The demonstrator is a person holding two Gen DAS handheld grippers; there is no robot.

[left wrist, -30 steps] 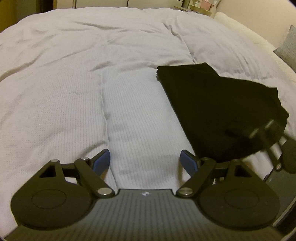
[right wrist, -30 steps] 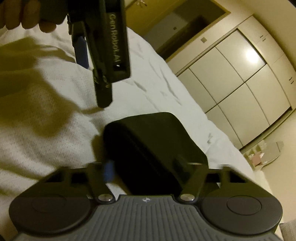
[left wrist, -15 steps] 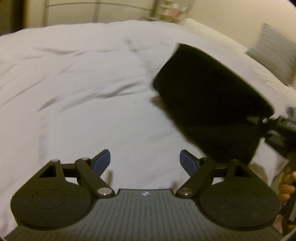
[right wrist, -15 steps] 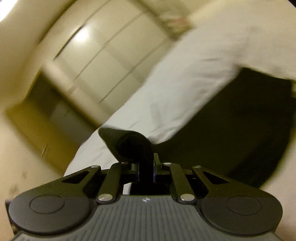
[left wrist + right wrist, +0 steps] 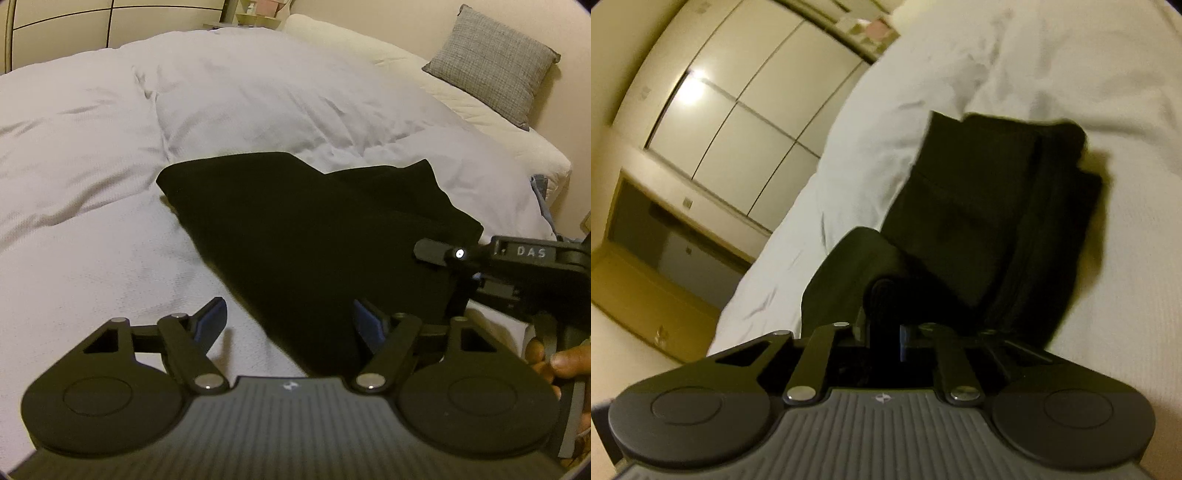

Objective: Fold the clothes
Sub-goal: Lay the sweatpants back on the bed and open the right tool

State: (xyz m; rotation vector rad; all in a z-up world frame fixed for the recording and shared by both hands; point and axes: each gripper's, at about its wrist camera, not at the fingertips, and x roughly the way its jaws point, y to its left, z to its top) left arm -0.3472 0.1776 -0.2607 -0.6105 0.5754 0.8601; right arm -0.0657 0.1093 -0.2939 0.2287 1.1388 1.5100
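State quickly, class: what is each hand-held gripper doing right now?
Left hand-held gripper: open, holding nothing.
Right hand-held gripper: closed on an edge of the black garment.

Our left claw (image 5: 290, 323) is spread wide, its two blue-padded fingertips (image 5: 210, 319) well apart with nothing pinched between them, the body held low and pointing forward. Our right claw (image 5: 886, 332) is clamped tight, its linkage arms drawn in toward the centre and dark fabric caught between the pads. From the left wrist view, our right claw reaches in from the right side, and our right hand (image 5: 554, 363) curls around its handle, fingers wrapped at the grip.
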